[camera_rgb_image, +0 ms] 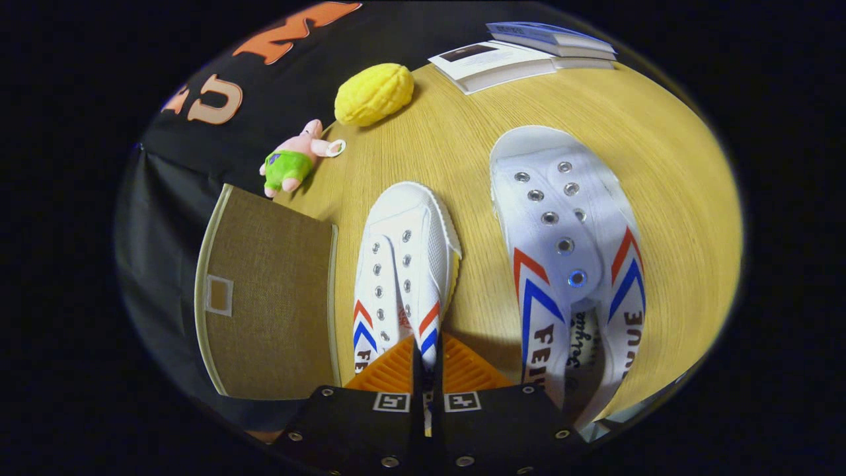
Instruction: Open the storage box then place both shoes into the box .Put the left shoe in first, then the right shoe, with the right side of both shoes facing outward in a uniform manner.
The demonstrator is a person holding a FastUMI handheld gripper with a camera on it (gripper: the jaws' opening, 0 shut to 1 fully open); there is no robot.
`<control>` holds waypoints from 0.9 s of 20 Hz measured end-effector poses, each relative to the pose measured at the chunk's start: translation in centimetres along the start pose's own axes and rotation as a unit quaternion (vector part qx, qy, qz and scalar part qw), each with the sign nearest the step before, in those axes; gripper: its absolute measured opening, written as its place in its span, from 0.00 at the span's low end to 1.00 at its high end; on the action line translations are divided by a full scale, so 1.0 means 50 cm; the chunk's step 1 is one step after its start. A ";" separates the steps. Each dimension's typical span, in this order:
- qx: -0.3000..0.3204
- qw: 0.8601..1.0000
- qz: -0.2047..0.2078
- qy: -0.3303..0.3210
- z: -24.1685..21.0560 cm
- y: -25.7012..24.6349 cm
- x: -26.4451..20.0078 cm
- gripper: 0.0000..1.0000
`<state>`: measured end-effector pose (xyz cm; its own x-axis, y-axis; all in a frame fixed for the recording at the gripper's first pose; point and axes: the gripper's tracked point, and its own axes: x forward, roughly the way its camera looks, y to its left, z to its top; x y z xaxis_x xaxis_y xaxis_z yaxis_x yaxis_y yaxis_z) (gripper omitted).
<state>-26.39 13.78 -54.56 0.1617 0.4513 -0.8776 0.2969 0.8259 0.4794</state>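
So we've got the gripper point(427, 357) pinched nearly closed on the left shoe's point(403, 271) side wall — storage box point(268, 297) sits just beside it, lid down, right shoe point(568, 258) on the other side.

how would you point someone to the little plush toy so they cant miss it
Start at the brown storage box beside the shoes on the wooden table. Just beyond its far corner lies the plush toy, well ahead of the hand-held gripper, whose fingers pinch a shoe. It is pink with green shorts, unlike the yellow lumpy toy nearby.
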 end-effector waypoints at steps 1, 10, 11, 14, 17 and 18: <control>-0.007 1.000 0.005 -0.003 0.004 0.008 -0.004 0.03; -0.030 0.995 0.051 -0.080 0.127 0.148 -0.106 0.03; -0.034 0.994 0.051 -0.087 0.139 0.166 -0.119 0.03; -0.051 0.993 0.054 -0.095 0.158 0.231 -0.153 0.03; -0.078 0.990 0.073 -0.096 0.156 0.319 -0.170 0.03; -0.084 0.988 0.084 -0.093 0.153 0.352 -0.173 0.03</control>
<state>-15.39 21.82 -38.52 0.3711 0.5298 -0.7627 0.0927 0.7961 0.5981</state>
